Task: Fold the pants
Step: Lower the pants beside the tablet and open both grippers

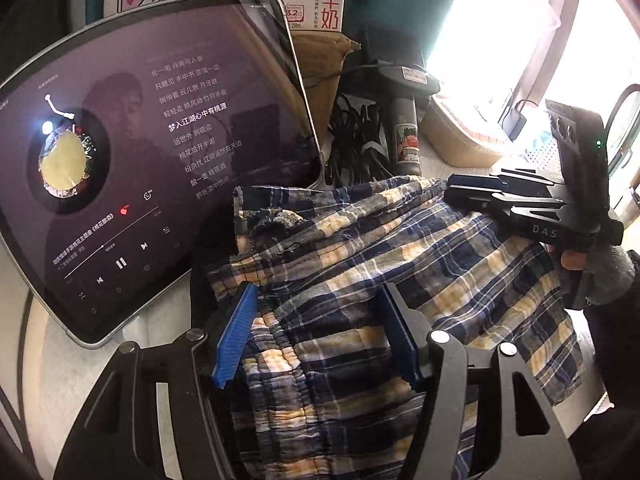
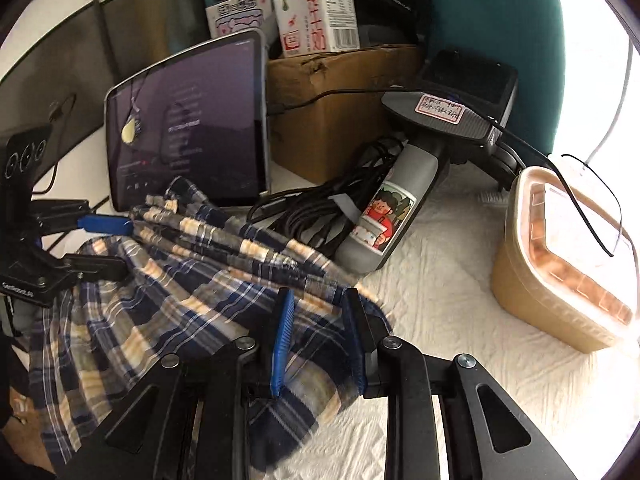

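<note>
The plaid pants (image 1: 360,264), navy, white and yellow, lie bunched on a white textured cloth (image 2: 460,320). My left gripper (image 1: 320,328) stands open over the elastic waistband, blue pads either side of the fabric. My right gripper (image 2: 316,336) also straddles the pants (image 2: 180,280) at their right edge, jaws apart with cloth between them. The right gripper shows in the left wrist view (image 1: 472,196) at the pants' far right. The left gripper shows in the right wrist view (image 2: 108,244) at the pants' left.
A tablet (image 1: 140,160) playing music leans just behind the pants. Behind stand a cardboard box (image 2: 340,108), a milk carton (image 2: 316,8), black cables (image 2: 320,208) and a grey handheld device (image 2: 384,216). A tan lidded container (image 2: 560,264) sits at the right.
</note>
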Demonstrator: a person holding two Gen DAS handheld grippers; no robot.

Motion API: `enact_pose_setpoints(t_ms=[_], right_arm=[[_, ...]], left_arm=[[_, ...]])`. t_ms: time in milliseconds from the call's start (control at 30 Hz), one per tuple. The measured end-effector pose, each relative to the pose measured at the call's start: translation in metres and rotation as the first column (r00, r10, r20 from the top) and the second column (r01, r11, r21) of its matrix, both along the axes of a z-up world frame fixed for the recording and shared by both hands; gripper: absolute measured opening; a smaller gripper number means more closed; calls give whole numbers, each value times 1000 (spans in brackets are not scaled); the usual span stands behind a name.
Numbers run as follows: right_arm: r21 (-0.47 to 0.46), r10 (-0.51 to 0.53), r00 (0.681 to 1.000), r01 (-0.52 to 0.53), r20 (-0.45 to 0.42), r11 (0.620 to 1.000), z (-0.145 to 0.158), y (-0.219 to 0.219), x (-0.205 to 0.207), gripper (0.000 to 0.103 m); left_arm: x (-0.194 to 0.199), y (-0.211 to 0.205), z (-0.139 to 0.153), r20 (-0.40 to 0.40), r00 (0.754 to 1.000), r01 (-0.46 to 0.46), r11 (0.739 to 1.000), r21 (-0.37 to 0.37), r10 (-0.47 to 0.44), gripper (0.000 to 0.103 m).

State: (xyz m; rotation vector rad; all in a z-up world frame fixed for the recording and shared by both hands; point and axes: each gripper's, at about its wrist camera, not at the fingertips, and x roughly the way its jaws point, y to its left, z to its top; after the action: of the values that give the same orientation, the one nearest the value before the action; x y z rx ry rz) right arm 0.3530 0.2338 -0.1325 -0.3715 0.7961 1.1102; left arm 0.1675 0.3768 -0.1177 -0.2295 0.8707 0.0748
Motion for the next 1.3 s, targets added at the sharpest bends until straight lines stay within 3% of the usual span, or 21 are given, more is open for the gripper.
enact_pose_setpoints(t_ms=[167, 267, 400, 567, 733, 900, 1067, 1300], right_arm=[[54, -29, 1000, 29, -1, 998, 19, -22, -10, 24], [82, -25, 1000, 24, 19, 996, 33, -42, -24, 24], [86, 22, 999, -24, 30, 996, 42, -53, -46, 24], [69, 71, 997, -71, 12, 995, 41, -55, -66, 24], [15, 61, 998, -61, -6, 998, 19, -56, -76, 24], [41, 23, 1000, -23, -10, 999, 27, -72, -85, 27], [38, -5, 1000, 5, 7, 999, 33, -92, -104, 28], [39, -70, 997, 69, 20, 997, 40, -129, -126, 34]], left_arm=[[-23, -5, 17, 71, 997, -1, 1000, 28, -1, 62], [-33, -11, 26, 123, 992, 32, 999, 8, -33, 62], [-19, -10, 17, 92, 994, 57, 998, 18, -58, 62], [3, 8, -1, 42, 998, 40, 999, -35, -38, 62], [-3, 1, 9, 61, 998, 22, 1000, -13, -21, 62], [-26, -11, 27, 117, 993, -17, 1000, 3, 16, 63], [-59, -27, 36, 190, 980, -52, 998, -26, 56, 85], [-92, -63, 34, 225, 972, -61, 998, -35, 67, 92]])
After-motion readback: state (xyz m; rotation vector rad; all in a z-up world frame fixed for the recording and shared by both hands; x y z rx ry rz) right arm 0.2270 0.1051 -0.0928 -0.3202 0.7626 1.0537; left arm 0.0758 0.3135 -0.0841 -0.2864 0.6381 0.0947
